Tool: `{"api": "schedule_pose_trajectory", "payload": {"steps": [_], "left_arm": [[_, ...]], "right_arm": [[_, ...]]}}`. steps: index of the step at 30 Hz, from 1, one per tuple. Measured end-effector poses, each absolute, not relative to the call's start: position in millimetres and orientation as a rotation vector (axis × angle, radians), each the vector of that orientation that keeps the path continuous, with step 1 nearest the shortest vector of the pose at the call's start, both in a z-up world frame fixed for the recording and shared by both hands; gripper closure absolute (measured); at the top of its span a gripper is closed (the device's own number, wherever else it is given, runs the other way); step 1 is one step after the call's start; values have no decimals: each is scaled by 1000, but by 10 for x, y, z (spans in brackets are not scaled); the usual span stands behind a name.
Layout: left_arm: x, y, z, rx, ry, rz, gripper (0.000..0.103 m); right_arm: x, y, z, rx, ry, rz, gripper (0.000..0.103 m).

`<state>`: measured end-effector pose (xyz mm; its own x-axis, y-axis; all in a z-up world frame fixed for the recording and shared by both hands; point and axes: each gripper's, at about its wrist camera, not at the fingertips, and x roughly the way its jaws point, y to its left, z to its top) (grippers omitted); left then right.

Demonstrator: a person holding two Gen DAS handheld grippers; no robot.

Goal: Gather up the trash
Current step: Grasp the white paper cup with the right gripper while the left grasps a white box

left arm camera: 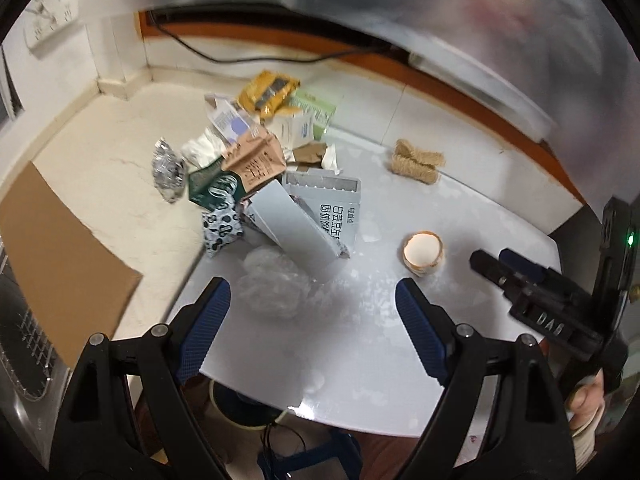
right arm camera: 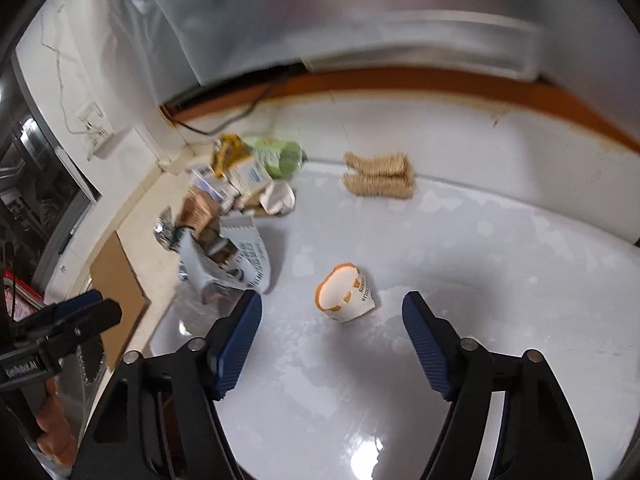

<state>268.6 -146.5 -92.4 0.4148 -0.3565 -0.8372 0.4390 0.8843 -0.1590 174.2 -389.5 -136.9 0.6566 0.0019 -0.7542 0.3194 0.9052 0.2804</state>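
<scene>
A: Nearest first: what do the grippers hold?

B: Nothing. The left gripper (left arm camera: 314,322) stands wide, with only a clear crumpled plastic bag (left arm camera: 276,286) on the white table (left arm camera: 460,208) ahead of its blue pads, not between them. The right gripper (right arm camera: 332,338) is also parted and empty; the paper cup (right arm camera: 345,293) lies on its side just beyond its fingertips, untouched.

A: So the cup looks like the right one's target?

B: Probably. It sits alone, apart from the rest, and the jaws frame it.

A: And farther out?

B: The trash pile (left arm camera: 256,176): a grey carton, a green-and-white cup sleeve, brown paper packaging, crumpled foil at its left edge, a yellow wrapper and a pale green box at the back. It straddles the table's edge and the cream counter beside it. A straw-coloured bundle (right arm camera: 378,176) lies near the far wall, well apart from the pile.

A: How far along, then?

B: Much is heaped together, but no bin shows. The cup, the bag and perhaps the bundle are loose.
</scene>
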Motion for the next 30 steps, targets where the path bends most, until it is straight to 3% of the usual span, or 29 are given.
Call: {"api": "schedule_pose_trajectory", "payload": {"steps": [4,21,22,23,24,25,30], "left_arm": [[2948,-1561,-1183,27,1118,-492,20],[3495,-1824,-1672,-51,1213,-384,21],[3515,-1826,-1683,-47,1208,-373,26],[3526,-1830,-1692,-40,1204,-364,31],[3536,-1839,-1708,-34,1200,-359,44],[3542,-1835,-1706,-32,1197,-357,51],[3494,-1817,-1691,-37,1172,-354,67]], "right_arm": [[1973,-3877,-1615,413,879,-184,30],[2335,-3976,-2277,590,989,-117,59],[2326,-3979,-2282,595,988,-114,61],[2322,-3976,-2289,598,984,-112,69],[2327,-3973,-2300,603,980,-108,69],[2324,-3977,-2304,610,976,-103,69],[2247,-3931,-2276,623,950,-81,72]]}}
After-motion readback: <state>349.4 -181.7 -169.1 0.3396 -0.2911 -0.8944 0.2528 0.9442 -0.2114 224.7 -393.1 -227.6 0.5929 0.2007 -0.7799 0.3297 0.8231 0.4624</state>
